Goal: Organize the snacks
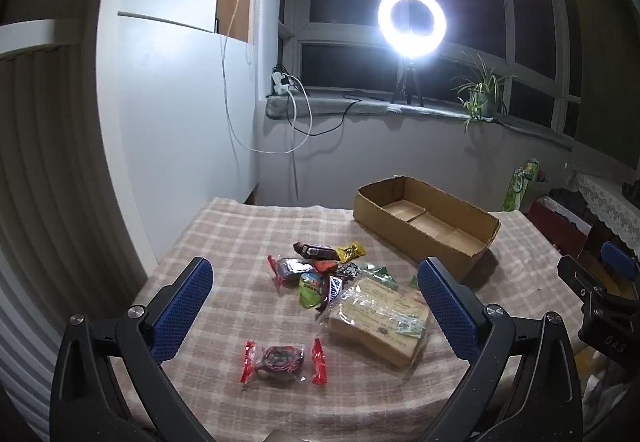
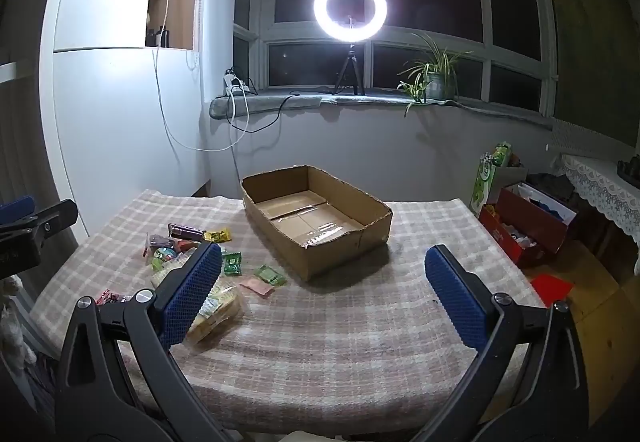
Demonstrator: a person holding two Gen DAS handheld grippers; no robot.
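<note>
Both the left gripper (image 1: 316,298) and right gripper (image 2: 322,290) gape empty. Near-left of the open brown cardboard box (image 2: 376,230), the crinkly wrapped snack pile (image 1: 320,274) looks light and slippery; pinch wrapper ends.

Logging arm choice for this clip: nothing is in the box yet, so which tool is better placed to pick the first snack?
Left, probably. The left tool is open and faces the snack pile, with the red-ended candy nearest. The right tool faces the empty cardboard box.
</note>
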